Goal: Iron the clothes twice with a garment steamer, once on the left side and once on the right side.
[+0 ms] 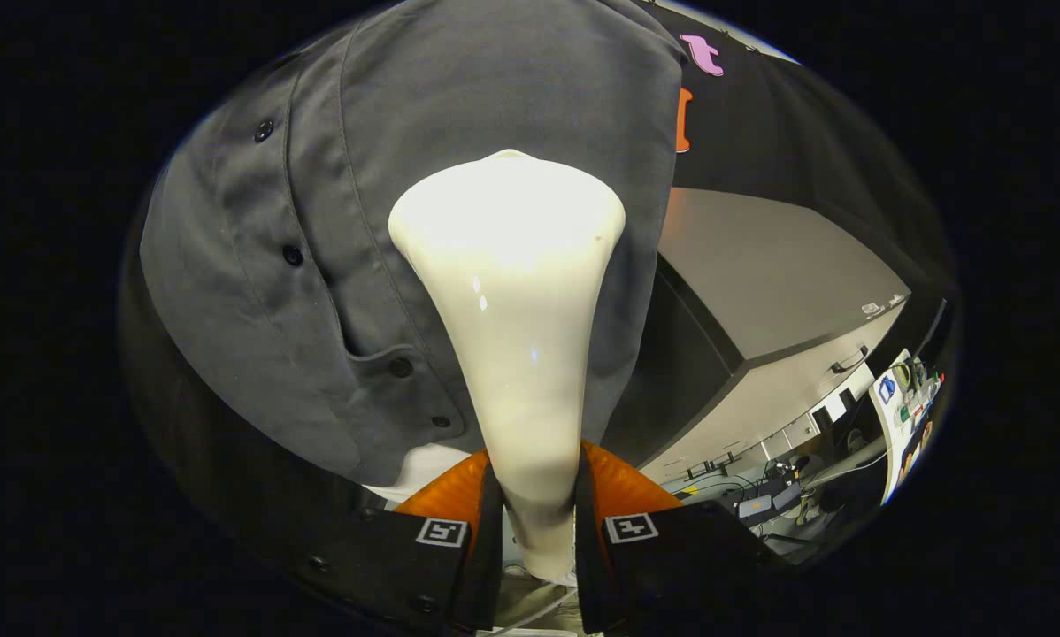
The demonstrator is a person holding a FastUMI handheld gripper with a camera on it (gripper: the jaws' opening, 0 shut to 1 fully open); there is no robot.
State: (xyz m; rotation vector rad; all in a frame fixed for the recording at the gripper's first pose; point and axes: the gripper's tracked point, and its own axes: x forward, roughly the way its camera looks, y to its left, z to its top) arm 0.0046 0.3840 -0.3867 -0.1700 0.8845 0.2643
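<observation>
My gripper (534, 495) is shut on the narrow handle of a cream-white garment steamer (512, 292); both fingers press its sides. The steamer widens toward its head, which rests against a hanging dark grey shirt (459, 115) straight ahead of the fingers. The head covers the shirt's right half, to the right of the button placket (293, 256) and above a buttoned pocket flap (388, 358). Whether the head touches the cloth I cannot tell. The shirt's lower hem hangs just beyond the fingers on the left.
Right of the shirt stands a grey-topped cabinet (760, 274) with a drawer handle (848, 360). Below it, on the floor, lie cables and small boxes (760, 500). A white cord (539, 610) runs under the steamer's handle.
</observation>
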